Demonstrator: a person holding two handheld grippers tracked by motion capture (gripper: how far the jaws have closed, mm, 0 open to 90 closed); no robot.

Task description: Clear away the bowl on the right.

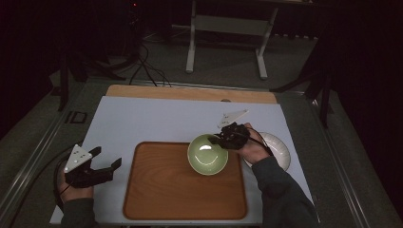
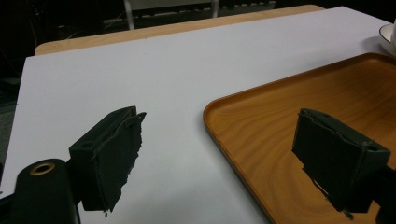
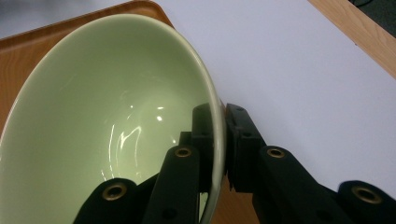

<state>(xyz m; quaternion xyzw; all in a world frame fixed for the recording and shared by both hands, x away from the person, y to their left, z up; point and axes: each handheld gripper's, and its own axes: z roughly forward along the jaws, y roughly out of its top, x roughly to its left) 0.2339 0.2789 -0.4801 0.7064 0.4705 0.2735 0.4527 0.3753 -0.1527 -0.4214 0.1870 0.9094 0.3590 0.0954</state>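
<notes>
Unmarked green bowl (image 3: 107, 116) in right tongs (image 3: 219, 140)

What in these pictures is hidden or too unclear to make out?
- White dish: in the high view, the right hand and sleeve cover part of it; in the left gripper view, the picture's edge cuts off all but its rim.
- Green bowl: in the right gripper view, the picture's edge cuts off its lower part, so whether it rests on the tray can't be told.
- Room behind the table: too dark in the high view.

Pale green bowl (image 1: 207, 154) tilted over tray (image 1: 157, 190)
</notes>
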